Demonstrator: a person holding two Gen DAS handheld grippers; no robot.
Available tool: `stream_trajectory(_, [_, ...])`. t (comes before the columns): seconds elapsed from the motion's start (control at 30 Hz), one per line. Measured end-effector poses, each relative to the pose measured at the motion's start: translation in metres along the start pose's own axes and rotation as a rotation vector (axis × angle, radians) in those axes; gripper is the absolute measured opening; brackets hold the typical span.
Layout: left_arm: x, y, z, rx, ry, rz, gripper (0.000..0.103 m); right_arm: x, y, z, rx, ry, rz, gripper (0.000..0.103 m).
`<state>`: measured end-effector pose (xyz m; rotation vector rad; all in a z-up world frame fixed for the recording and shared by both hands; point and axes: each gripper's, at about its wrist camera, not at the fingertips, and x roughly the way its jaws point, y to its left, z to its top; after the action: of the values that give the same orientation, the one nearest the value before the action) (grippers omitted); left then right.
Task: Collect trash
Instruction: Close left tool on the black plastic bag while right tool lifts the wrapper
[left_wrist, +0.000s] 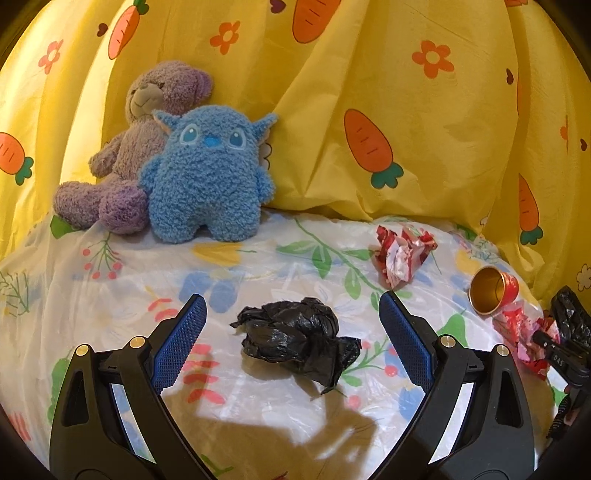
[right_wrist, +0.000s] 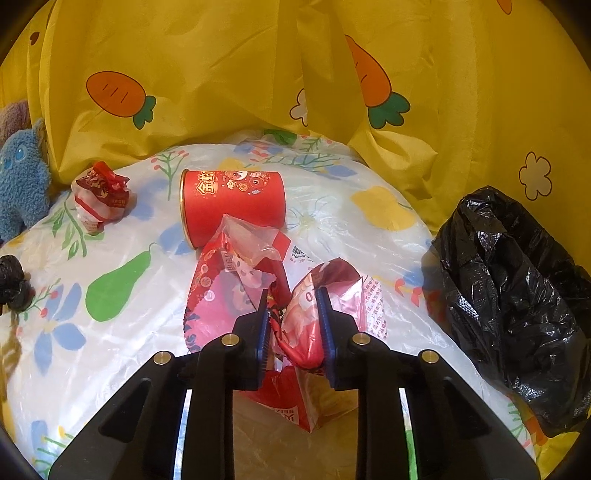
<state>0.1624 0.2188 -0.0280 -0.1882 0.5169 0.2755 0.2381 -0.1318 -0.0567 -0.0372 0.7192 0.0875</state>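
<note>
Jaws on my left gripper (left_wrist: 291, 314) stand wide apart, with the crumpled black plastic wad (left_wrist: 299, 341) lying on the sheet between the two fingers, touching neither that I can see. On my right gripper (right_wrist: 291, 314) the jaws are drawn narrow and pinch the red snack wrapper (right_wrist: 236, 295), its crinkled film bunched between the blue pads (right_wrist: 264, 332).

Just beyond that wrapper, farther from me, a red canister (right_wrist: 232, 206) lies on its side, its open end turned left. To the far left of it sits a crumpled red-and-white wrapper (right_wrist: 101, 201), well apart from the canister. On the right, an open black trash bag (right_wrist: 517, 295) slumps at the edge of the floral sheet (right_wrist: 122, 350).

From the left wrist view, a purple teddy bear (left_wrist: 122, 158) and a blue plush monster (left_wrist: 208, 173) sit side by side, touching, at the far left against the yellow carrot-print curtain (left_wrist: 369, 74).
</note>
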Motion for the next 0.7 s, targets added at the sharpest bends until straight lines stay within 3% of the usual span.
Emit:
stream_trajectory(0.07, [0.008,-0.006,-0.005,0.030,0.031,-0.004,0.090,-0.005,-0.001,-0.001,0.001,-0.027,0.007,0.022])
stream_trajectory(0.17, [0.022,-0.010,-0.013,0.054,0.093,-0.012,0.079,-0.012,-0.004,-0.001,0.015,-0.056,0.023,0.021])
stream_trajectory(0.53, [0.043,-0.001,-0.017,0.000,0.204,-0.112,0.017,-0.033,-0.004,-0.004,0.008,-0.162,0.030,0.021])
stream_trajectory(0.7, [0.044,0.001,-0.018,-0.012,0.206,-0.128,0.006,-0.036,-0.003,-0.005,0.008,-0.175,0.029,0.021])
